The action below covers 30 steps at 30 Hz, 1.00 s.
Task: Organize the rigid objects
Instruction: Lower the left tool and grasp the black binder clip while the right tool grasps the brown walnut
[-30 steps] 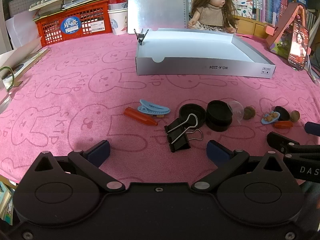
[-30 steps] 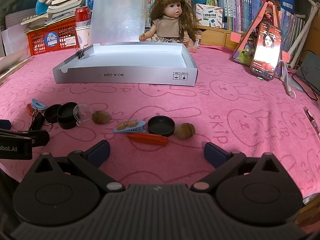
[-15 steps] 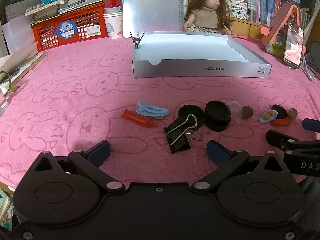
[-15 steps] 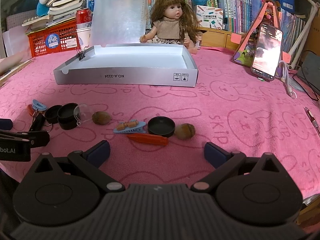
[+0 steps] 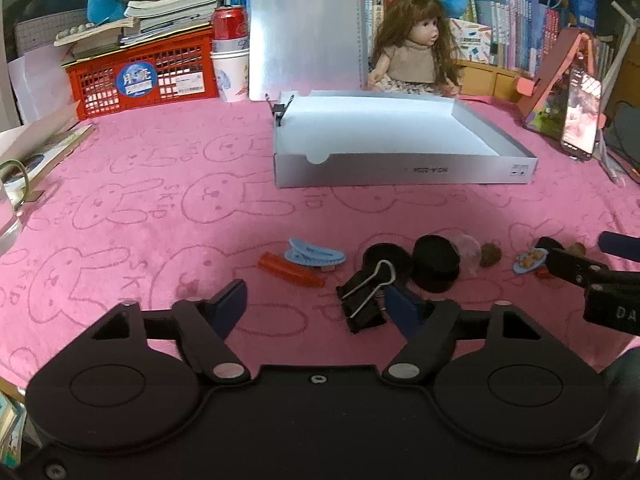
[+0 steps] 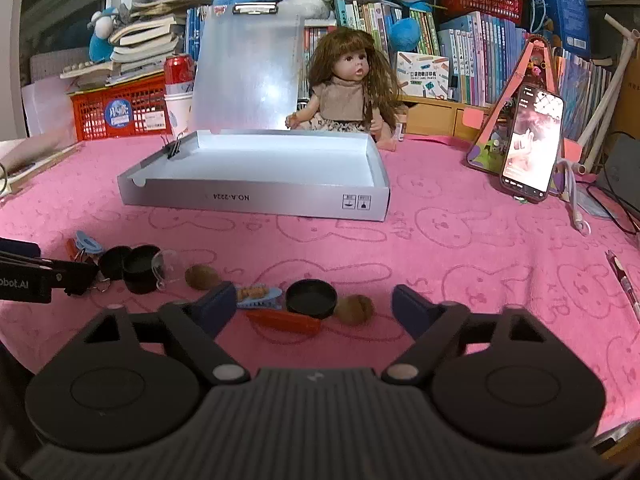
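Left gripper (image 5: 314, 306) half open, empty, fingers just been closing; binder clip (image 5: 365, 300) touching the right finger's inner side, orange stick (image 5: 289, 270) just ahead. Right gripper (image 6: 310, 305) wider, empty, also been closing around orange stick (image 6: 284, 321), cap (image 6: 312, 298), nut (image 6: 354, 309). Best centred on one item before squeezing; box (image 6: 256, 200) well ahead.

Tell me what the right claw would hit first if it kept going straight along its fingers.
Most likely the orange crayon-like stick, lying just ahead between the open fingers of the right claw, whose jaws have just been closing with nothing gripped. The black round lid sits right behind it. Depth is hard to judge here.
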### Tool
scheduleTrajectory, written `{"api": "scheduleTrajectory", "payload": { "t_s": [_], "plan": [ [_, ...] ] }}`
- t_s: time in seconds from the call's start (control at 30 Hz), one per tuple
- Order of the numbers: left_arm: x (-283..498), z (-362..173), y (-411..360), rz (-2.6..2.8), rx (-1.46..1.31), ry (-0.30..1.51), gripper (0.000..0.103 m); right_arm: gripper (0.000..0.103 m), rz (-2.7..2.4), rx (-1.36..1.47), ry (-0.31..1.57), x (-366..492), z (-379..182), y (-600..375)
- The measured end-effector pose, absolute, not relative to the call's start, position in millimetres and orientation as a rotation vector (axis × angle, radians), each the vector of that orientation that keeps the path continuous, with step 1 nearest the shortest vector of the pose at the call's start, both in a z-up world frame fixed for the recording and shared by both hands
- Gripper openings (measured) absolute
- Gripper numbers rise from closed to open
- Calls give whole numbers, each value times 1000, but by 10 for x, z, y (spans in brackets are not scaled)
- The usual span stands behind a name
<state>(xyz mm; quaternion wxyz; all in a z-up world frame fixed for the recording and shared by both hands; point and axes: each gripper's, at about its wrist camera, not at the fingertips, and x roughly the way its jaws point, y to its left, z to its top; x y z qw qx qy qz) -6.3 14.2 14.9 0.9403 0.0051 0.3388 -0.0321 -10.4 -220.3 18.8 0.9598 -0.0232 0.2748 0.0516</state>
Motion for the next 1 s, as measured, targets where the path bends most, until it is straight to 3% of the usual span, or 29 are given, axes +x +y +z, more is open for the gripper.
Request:
{"api": "scheduleTrajectory", "payload": {
  "t_s": [0.2, 0.53, 0.67, 0.73, 0.8, 0.83, 1.0],
  "plan": [
    [-134, 172, 120, -111, 18, 673, 53, 70, 96, -34, 538, -115, 196, -2271],
    [-135, 150, 85, -191, -13, 649, 52, 48, 65, -14, 575, -55, 138, -2428],
    [-80, 62, 94, -223, -63, 681, 50, 45, 70, -20, 586, -33, 82, -2419],
    [-72, 47, 81, -211, -50, 671, 44, 44, 72, -20, 585, -22, 74, -2420],
    [-64, 41, 85, -189, -49, 664, 24, 35, 74, -13, 595, -10, 64, -2420],
    [-58, 39, 99, -177, -56, 664, 21, 29, 80, -6, 595, -8, 61, -2421],
    [-51, 71, 162, -175, -94, 662, 21, 28, 91, -22, 586, -14, 90, -2375]
  ]
}}
